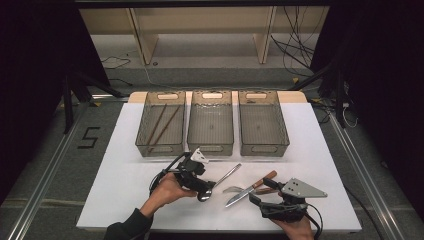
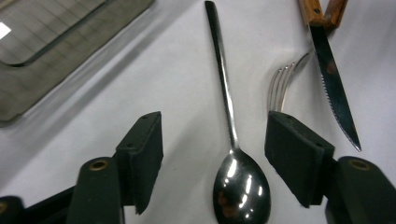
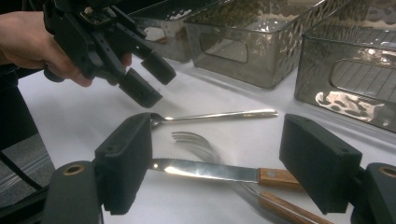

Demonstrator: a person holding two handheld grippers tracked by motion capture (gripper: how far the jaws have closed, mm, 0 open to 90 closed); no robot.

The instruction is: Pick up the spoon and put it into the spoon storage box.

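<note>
While the left gripper (image 1: 204, 192) is hovering over the spoon (image 2: 233, 154), its jaws are standing apart on either side of the bowl end, not pressing it. That spoon is lying flat on the white counter (image 1: 125, 180), handle pointing toward the three bins (image 1: 210, 122). Beside it a fork (image 2: 279, 86) and a wooden-handled knife (image 2: 334, 79) are lying crossed. Nearer the person, the right gripper (image 1: 256, 199) is waiting with its jaws open and empty, framing the knife blade.
</note>
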